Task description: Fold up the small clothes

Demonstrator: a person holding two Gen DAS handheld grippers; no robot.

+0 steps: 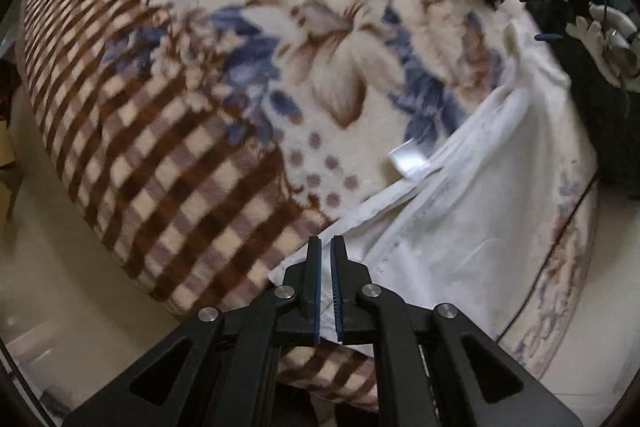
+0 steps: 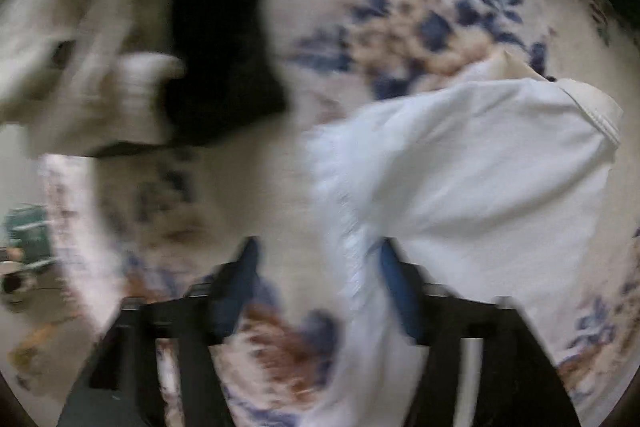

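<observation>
Floral blanket [image 1: 248, 39] (checked border) carries white garment [image 1: 472, 211], dark clothes [image 2: 224, 27].

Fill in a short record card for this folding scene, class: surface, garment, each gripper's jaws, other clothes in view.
surface: floral and checked blanket
garment: white garment lying on the blanket, small tag at its edge
left gripper: jaws shut on the white garment's edge
right gripper: jaws open, garment edge between them but not pinched
other clothes: black garment farther back on the blanket
image quality: right wrist view blurred
</observation>
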